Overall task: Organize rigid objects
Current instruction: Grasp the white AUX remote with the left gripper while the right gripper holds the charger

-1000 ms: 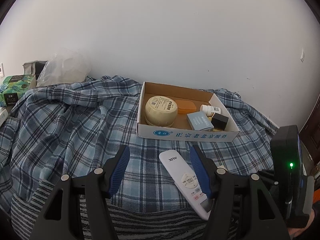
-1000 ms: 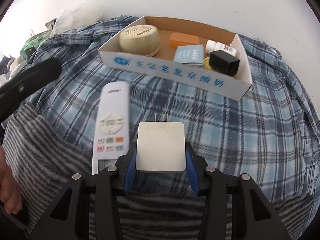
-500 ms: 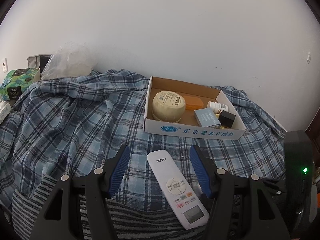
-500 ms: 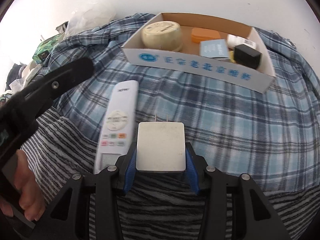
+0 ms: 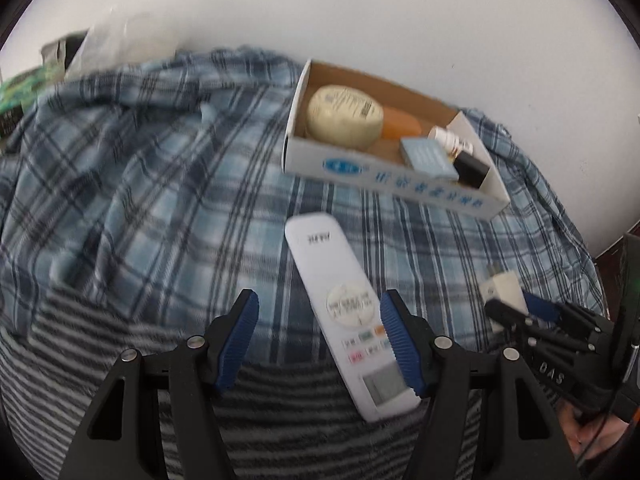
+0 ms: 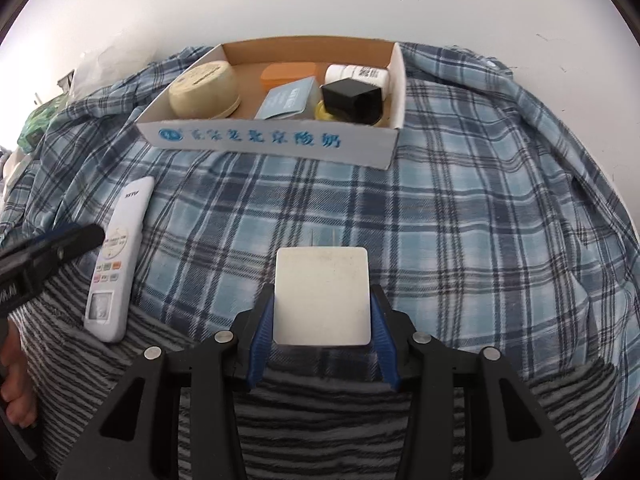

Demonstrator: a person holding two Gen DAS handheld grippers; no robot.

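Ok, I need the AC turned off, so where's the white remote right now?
The remote lies on the plaid cloth in front of the cardboard box, between the left gripper's opening jaws.

The white remote control point(image 6: 118, 256) is showing "AUX" in small dark letters near its top end. The cardboard box point(image 6: 272, 142) is carrying blue Chinese characters and a round blue logo along its white front wall. "DAS" is showing in pale letters on the right gripper point(image 5: 516, 304)'s black body.

Remote point(image 5: 344, 312) on blanket point(image 5: 160, 208), before box point(image 5: 384, 176); jar point(image 5: 344, 116) inside.
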